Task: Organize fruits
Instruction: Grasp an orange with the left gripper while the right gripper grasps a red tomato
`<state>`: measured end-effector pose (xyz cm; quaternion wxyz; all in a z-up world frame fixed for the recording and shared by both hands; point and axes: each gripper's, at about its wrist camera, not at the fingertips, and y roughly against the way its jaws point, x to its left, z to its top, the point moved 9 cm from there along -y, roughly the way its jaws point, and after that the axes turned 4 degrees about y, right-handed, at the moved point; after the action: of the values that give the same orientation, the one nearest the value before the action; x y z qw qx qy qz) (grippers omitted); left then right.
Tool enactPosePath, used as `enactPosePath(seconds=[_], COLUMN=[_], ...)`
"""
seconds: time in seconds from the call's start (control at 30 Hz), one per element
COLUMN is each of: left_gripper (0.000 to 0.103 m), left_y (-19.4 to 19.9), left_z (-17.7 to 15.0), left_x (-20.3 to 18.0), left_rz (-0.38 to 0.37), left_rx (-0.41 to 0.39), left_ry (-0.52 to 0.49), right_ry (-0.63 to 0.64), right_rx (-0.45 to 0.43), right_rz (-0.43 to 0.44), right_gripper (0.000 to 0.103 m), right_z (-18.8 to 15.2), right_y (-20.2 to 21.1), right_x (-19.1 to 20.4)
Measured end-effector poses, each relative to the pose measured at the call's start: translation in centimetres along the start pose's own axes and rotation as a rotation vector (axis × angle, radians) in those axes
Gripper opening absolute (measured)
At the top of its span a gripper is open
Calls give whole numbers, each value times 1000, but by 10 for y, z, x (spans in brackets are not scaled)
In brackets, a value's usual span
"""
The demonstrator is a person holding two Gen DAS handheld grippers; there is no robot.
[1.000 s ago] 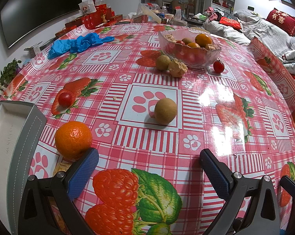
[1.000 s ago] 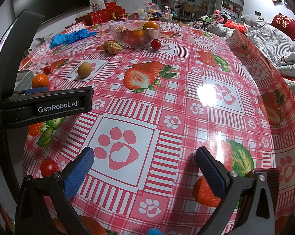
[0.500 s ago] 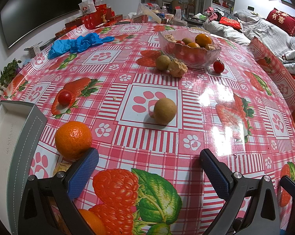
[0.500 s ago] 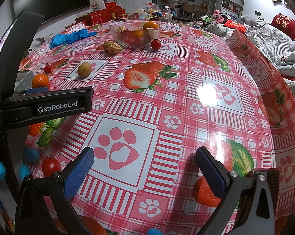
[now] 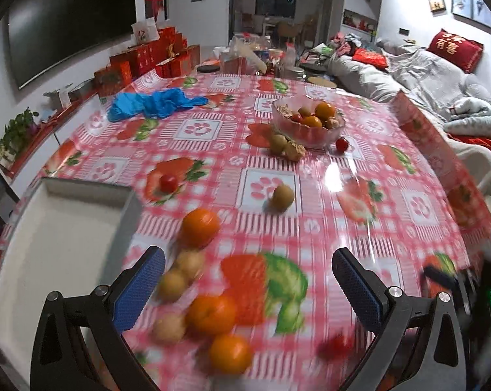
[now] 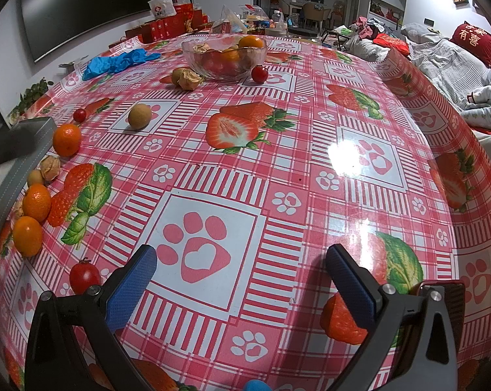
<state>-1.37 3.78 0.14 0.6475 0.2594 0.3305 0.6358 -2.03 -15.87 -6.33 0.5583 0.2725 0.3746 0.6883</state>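
My left gripper (image 5: 247,280) is open and empty, held above a blurred cluster of oranges (image 5: 211,314) and small yellow-brown fruits (image 5: 172,284) on the table. Another orange (image 5: 200,227) and a round brown fruit (image 5: 282,197) lie farther off. A glass bowl (image 5: 307,123) holding fruit stands at the far side. My right gripper (image 6: 240,268) is open and empty over bare tablecloth. In the right wrist view the oranges (image 6: 36,202), a cherry tomato (image 6: 84,276) and the bowl (image 6: 224,57) show to the left and ahead.
A white tray with a grey rim (image 5: 59,244) sits at the table's left edge. Blue gloves (image 5: 151,106) lie at the far left. Cherry tomatoes (image 5: 168,182) lie on the cloth. A sofa (image 5: 440,81) stands to the right.
My left gripper has pulled back and risen, bringing more oranges, small fruits and the tray's inside into view; it has left the right wrist view. The right gripper has barely moved.
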Motion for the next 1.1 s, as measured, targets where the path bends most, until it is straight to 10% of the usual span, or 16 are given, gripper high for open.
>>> enactPosePath(seconds=[0.47, 1.1], left_gripper=[103, 103], left_y=[-18, -13], left_z=[-96, -77], left_x=[27, 17], left_rz=[73, 84], left_rx=[187, 136], left_ry=[27, 41], right_ry=[0, 0], right_rx=[0, 1], right_rz=[0, -1], right_gripper=[103, 103], right_z=[0, 1], right_y=[0, 0], right_x=[0, 0])
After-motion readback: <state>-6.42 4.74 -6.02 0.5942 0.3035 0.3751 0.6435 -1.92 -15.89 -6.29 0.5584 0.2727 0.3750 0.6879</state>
